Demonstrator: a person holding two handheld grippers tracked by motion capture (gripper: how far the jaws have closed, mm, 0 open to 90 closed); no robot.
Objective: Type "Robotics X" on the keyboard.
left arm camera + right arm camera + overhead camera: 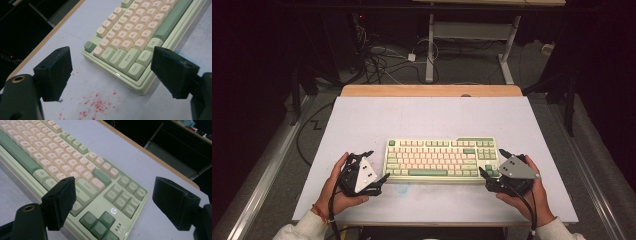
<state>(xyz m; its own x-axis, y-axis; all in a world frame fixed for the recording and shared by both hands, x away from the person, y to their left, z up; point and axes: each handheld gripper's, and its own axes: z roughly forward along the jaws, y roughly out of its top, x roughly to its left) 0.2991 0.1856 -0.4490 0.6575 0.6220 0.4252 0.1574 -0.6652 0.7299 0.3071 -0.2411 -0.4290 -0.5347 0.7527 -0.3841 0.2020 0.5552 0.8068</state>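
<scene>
A pale green keyboard [441, 159] with cream and green keys lies in the middle of the light table [427, 117]. My left gripper [377, 169] hovers open at its left end, jaws wide apart with nothing between them. Its own view shows the keyboard's left corner [130, 67] ahead, between the jaws. My right gripper [493, 163] is open at the keyboard's right end. In its view the arrow keys and right corner [105, 220] lie between the spread jaws, the left jaw above the keys.
Red specks [97, 105] stain the table near the keyboard's left corner. A wooden strip [432, 90] edges the table's far side. Beyond it stand desk legs [430, 47] and tangled cables [377, 60] on the floor.
</scene>
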